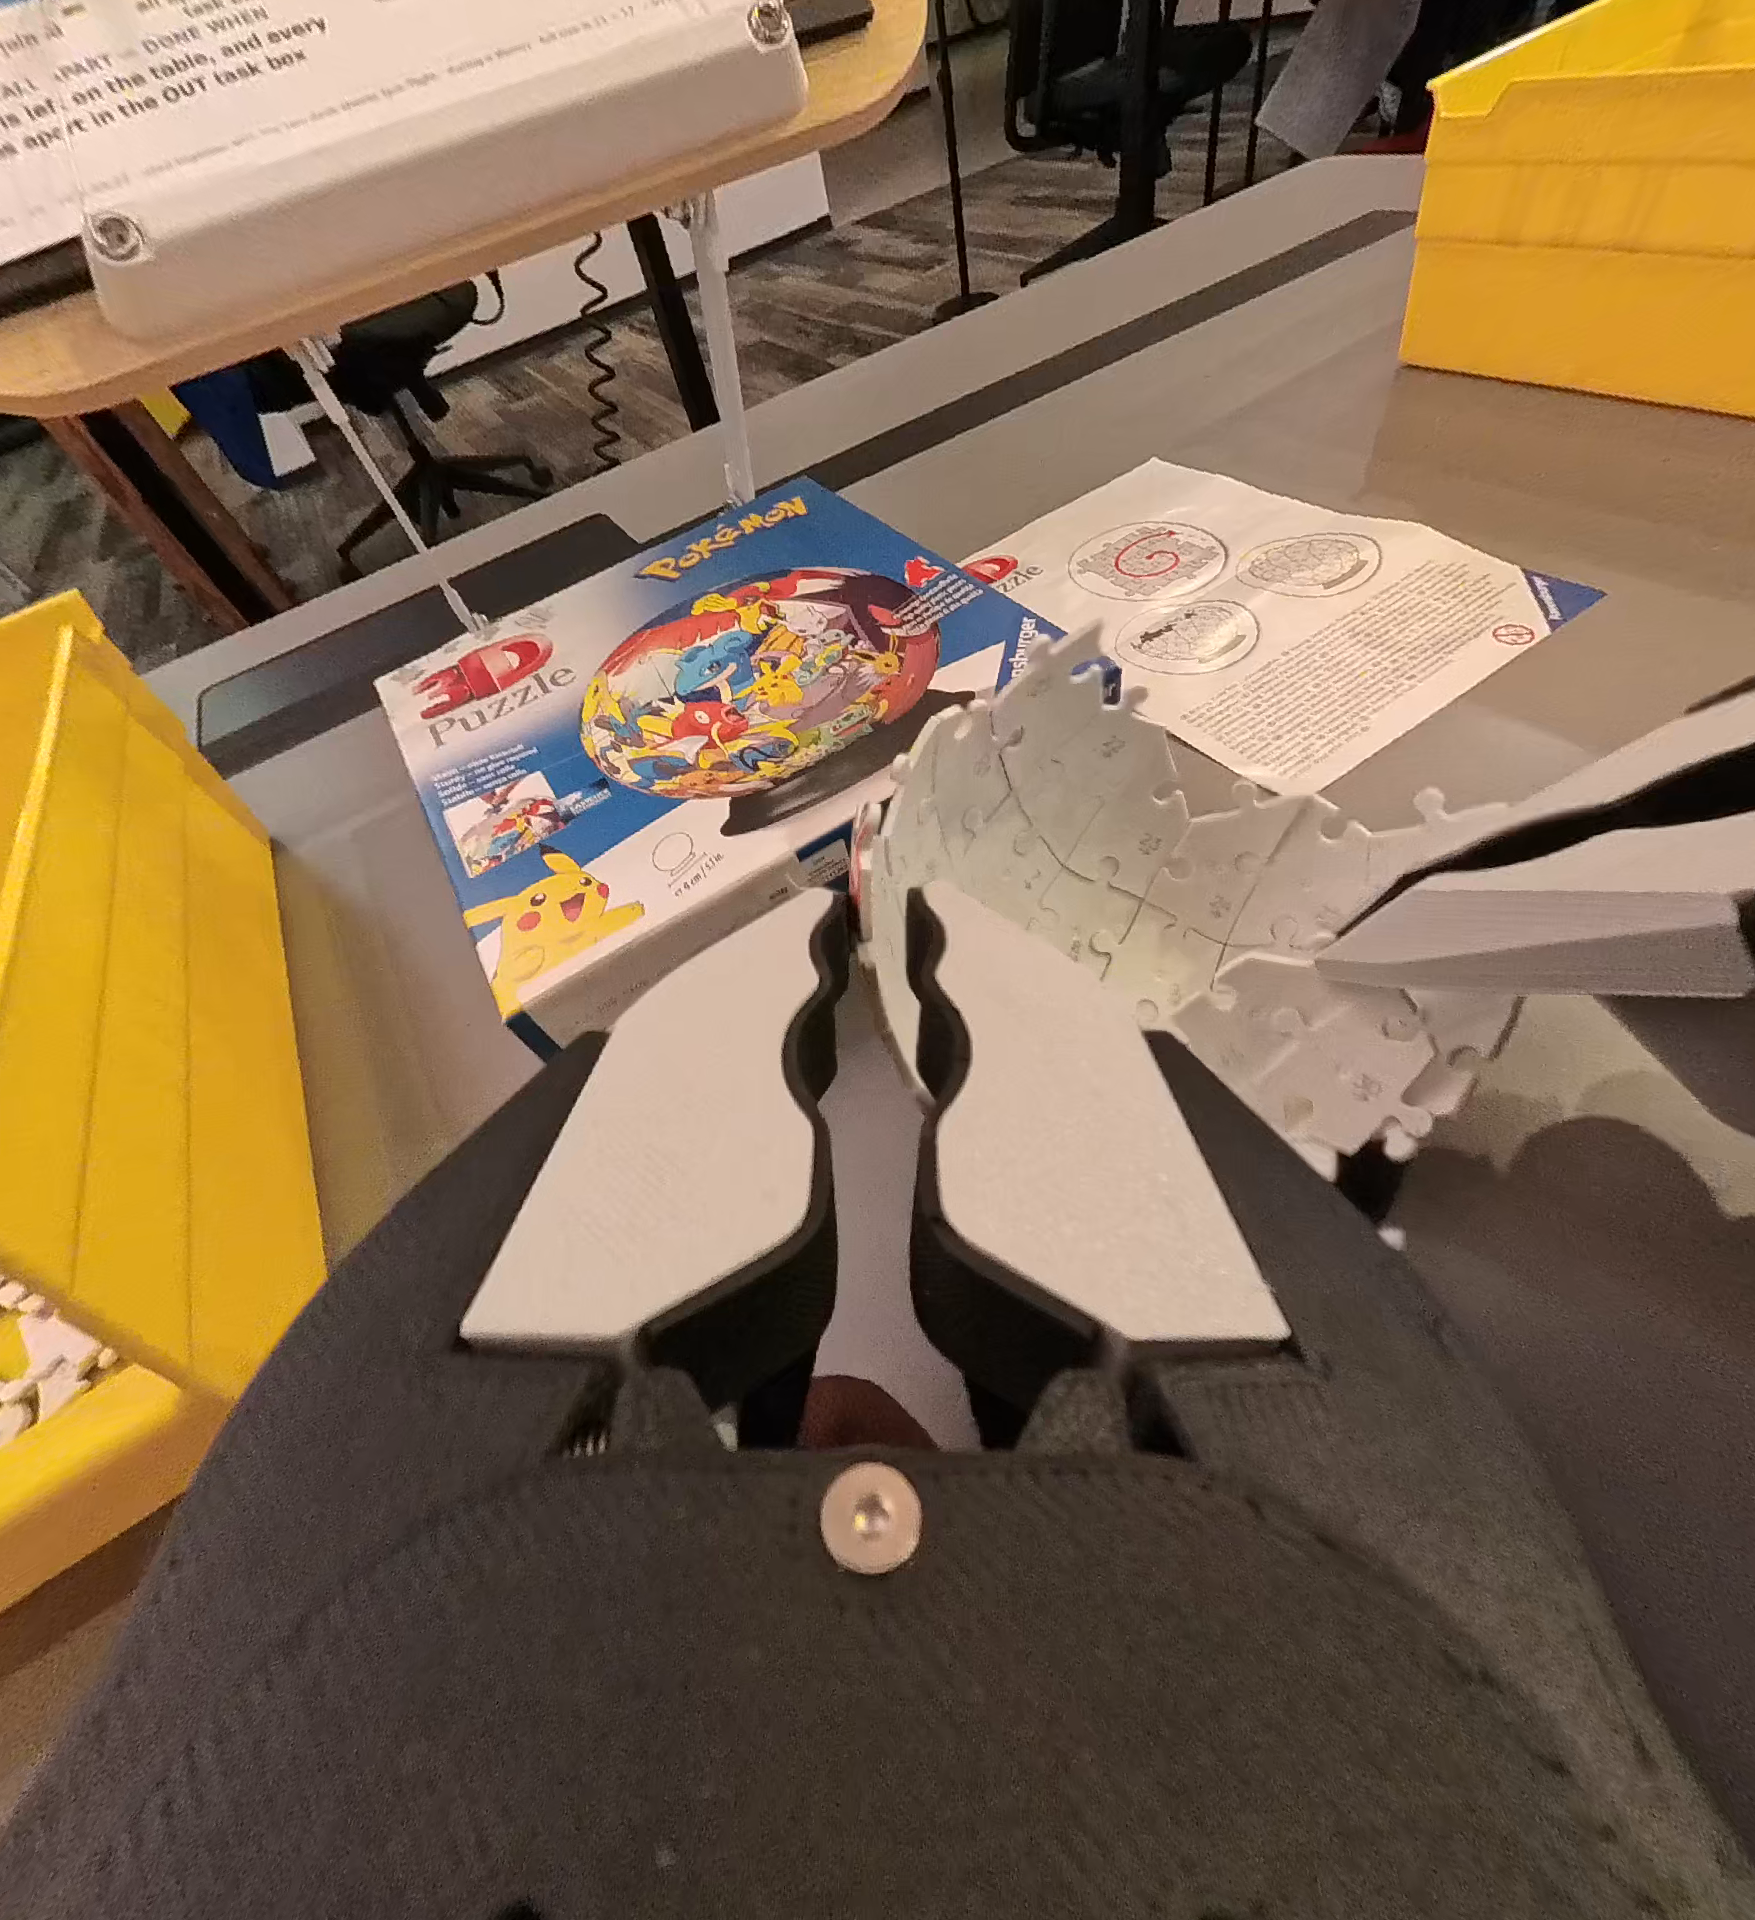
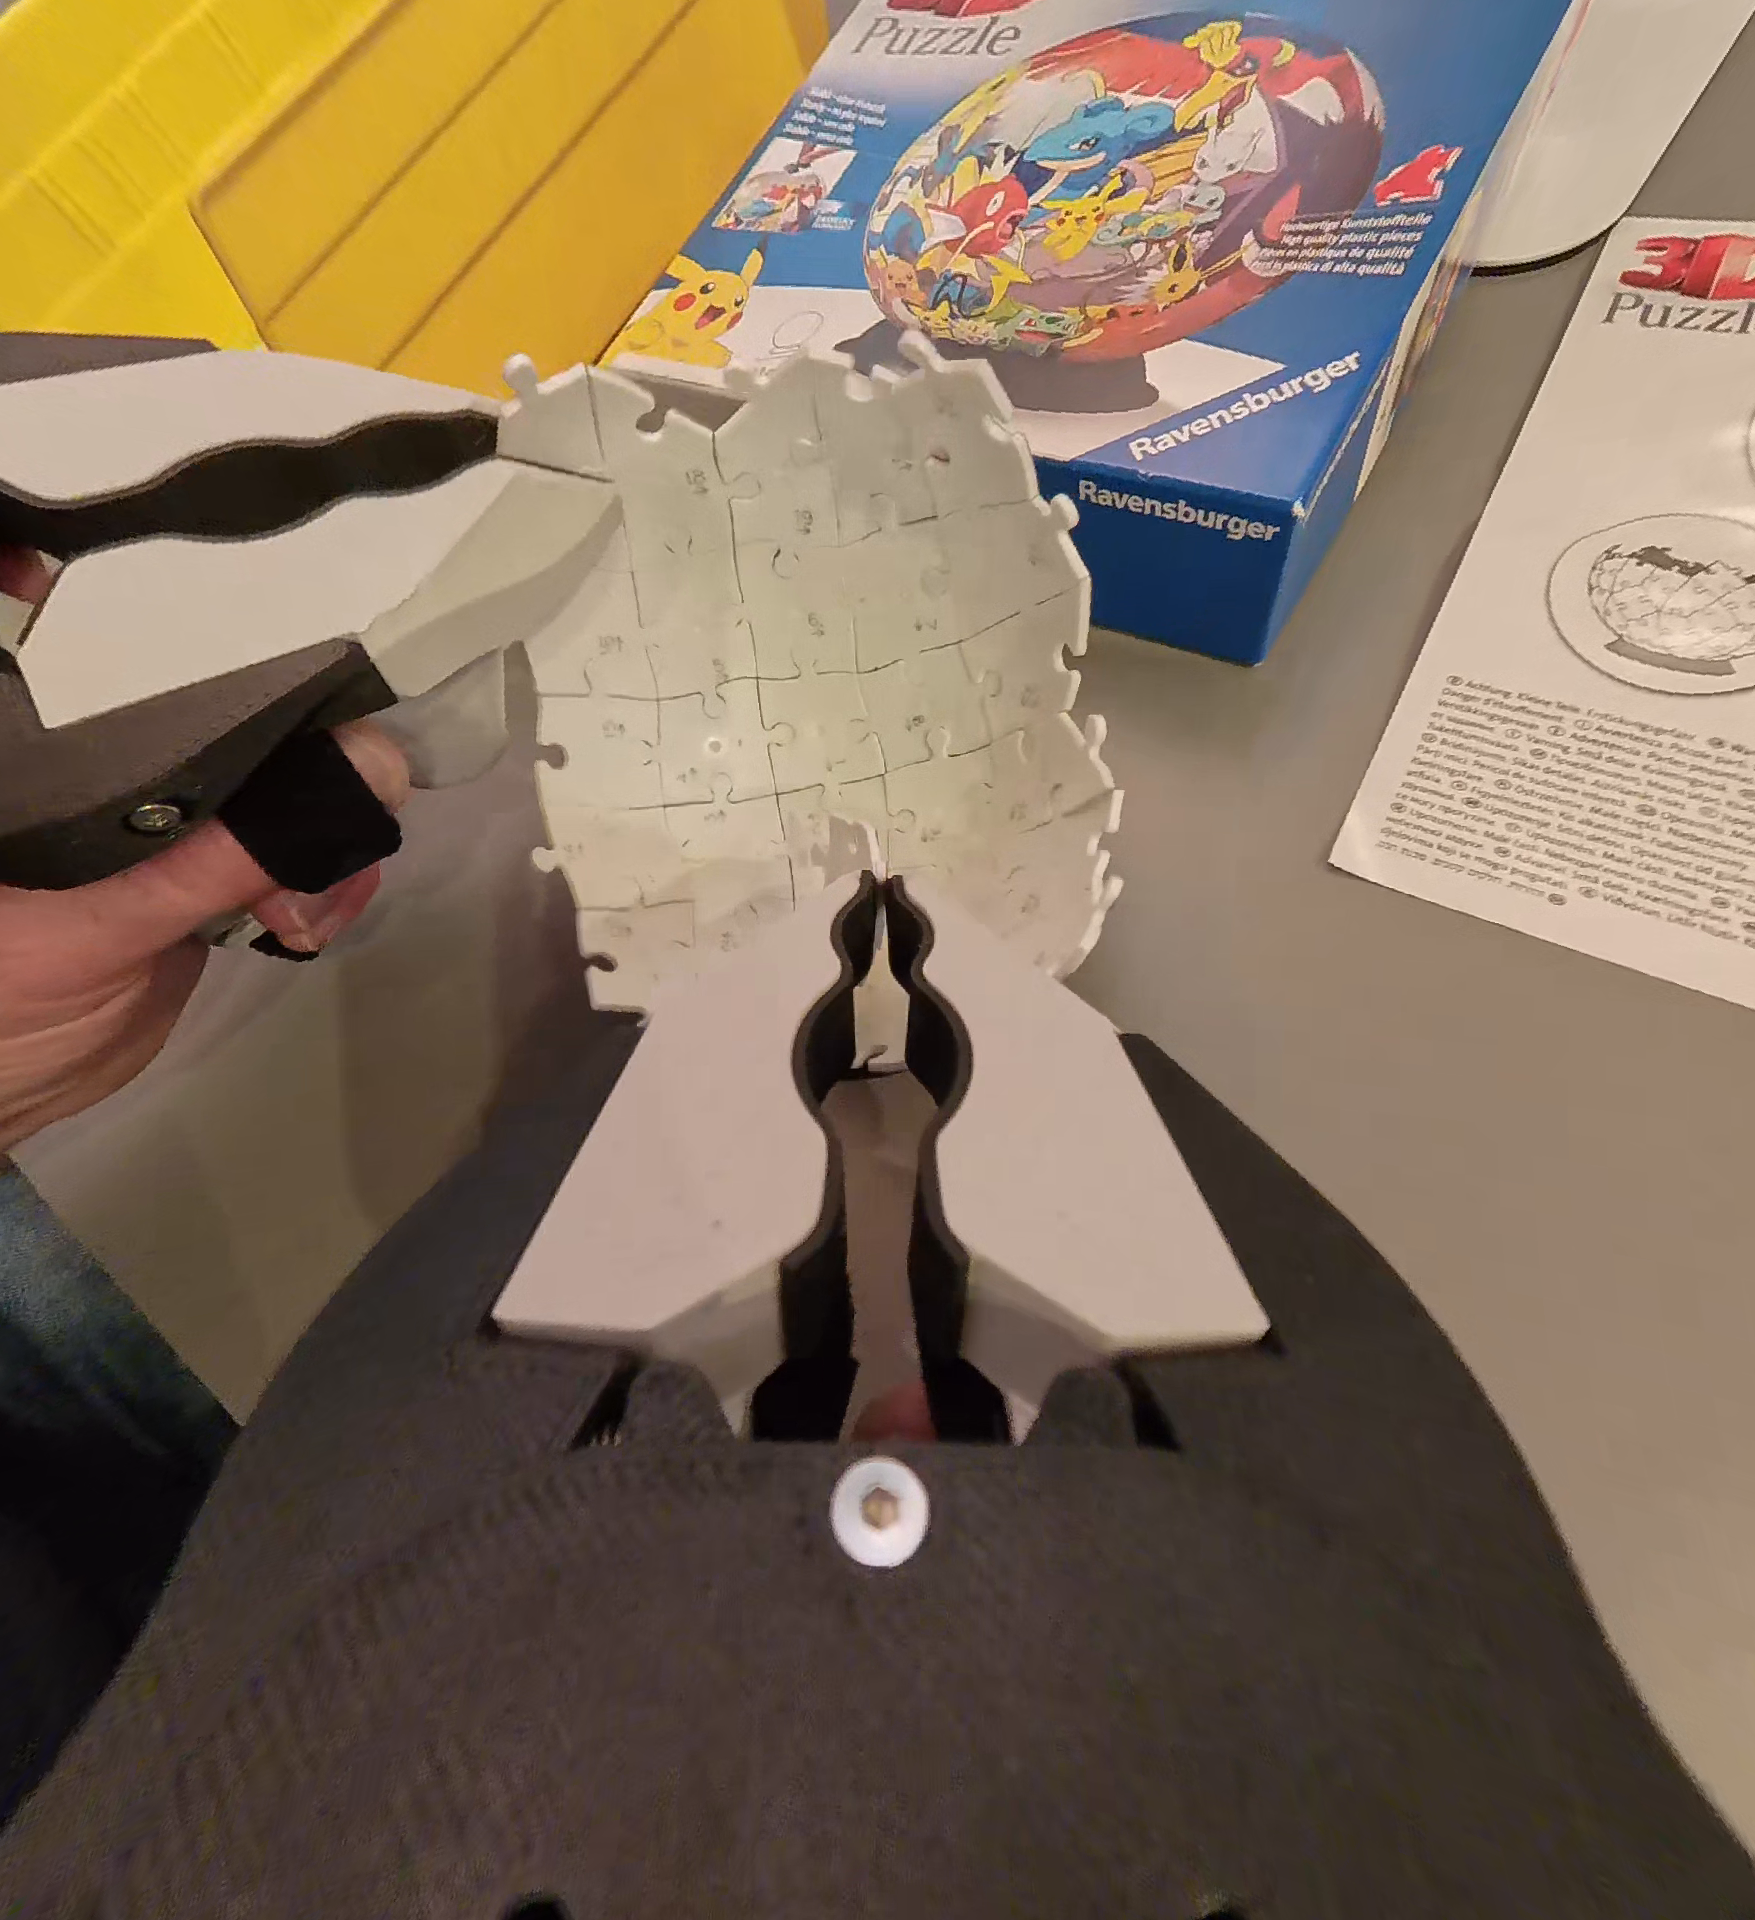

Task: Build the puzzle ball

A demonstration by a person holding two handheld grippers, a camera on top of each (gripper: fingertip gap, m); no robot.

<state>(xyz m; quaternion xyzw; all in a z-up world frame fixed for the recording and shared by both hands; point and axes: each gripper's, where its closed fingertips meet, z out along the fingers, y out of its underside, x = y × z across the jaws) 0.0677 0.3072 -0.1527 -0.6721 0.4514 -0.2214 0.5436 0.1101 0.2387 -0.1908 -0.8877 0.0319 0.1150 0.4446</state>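
Both claws grip the partly built puzzle ball (image 2: 811,665), a curved white shell held above the table (image 2: 1372,1195). Left claw (image 1: 878,935) pinches its left rim; right claw (image 2: 878,894) clamps the lower edge. Puzzle box (image 1: 707,727) lies behind.

Left tongs (image 1: 878,930) pinched nearly shut, right tongs (image 2: 878,894) pinched nearly shut, tips aimed toward each other, hand (image 2: 73,987) gripping the left handle

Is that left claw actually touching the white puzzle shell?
Touching. The left wrist view shows the left claw pinching the puzzle shell's edge; the right wrist view confirms it.
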